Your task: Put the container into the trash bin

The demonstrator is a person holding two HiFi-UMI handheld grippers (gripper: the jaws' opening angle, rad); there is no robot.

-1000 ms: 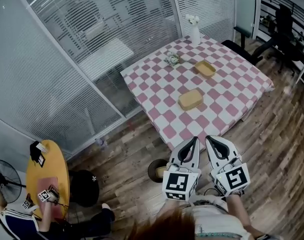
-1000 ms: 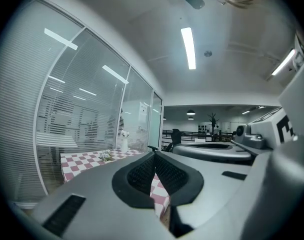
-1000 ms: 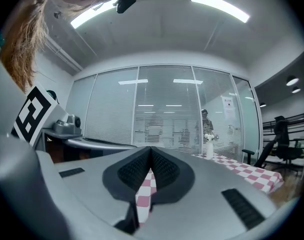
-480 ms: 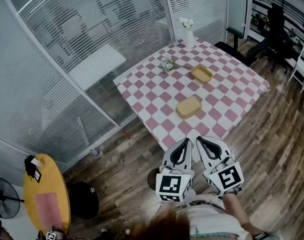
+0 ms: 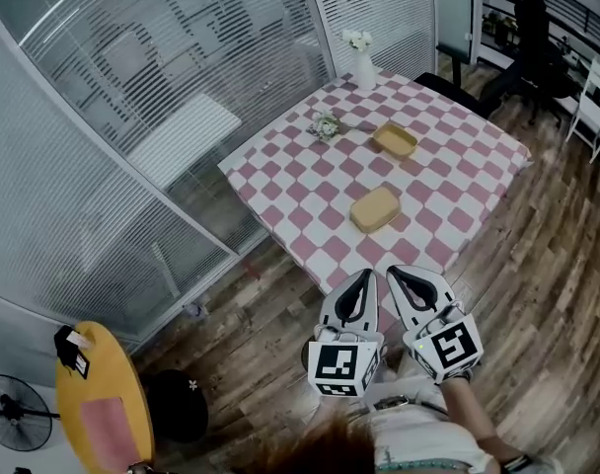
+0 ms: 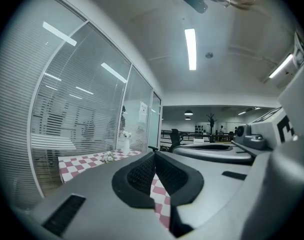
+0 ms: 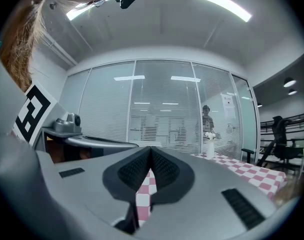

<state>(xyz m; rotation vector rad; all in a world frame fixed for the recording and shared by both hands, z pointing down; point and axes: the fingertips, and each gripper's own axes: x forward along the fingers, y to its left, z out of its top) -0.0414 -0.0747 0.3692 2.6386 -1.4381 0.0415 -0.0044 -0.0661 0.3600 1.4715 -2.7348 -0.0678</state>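
Observation:
Two tan containers lie on the pink-and-white checked table (image 5: 280,171): a closed one (image 5: 376,208) near the front edge and an open tray-like one (image 5: 396,139) farther back. My left gripper (image 5: 365,274) and right gripper (image 5: 393,270) are held side by side, level, just short of the table's near edge. Both are shut with nothing between the jaws, as the left gripper view (image 6: 153,154) and the right gripper view (image 7: 151,149) also show. No trash bin is visible now.
A white vase with flowers (image 5: 364,62) and a small flower bunch (image 5: 327,126) stand at the table's far side. Glass walls with blinds run along the left. A yellow round table (image 5: 103,413), a black stool (image 5: 177,405) and a fan (image 5: 14,413) sit at the lower left; office chairs (image 5: 537,38) at the upper right.
Both grippers and the head have moved forward to the table's edge. The round bin on the floor beside the left gripper has passed out of sight beneath it.

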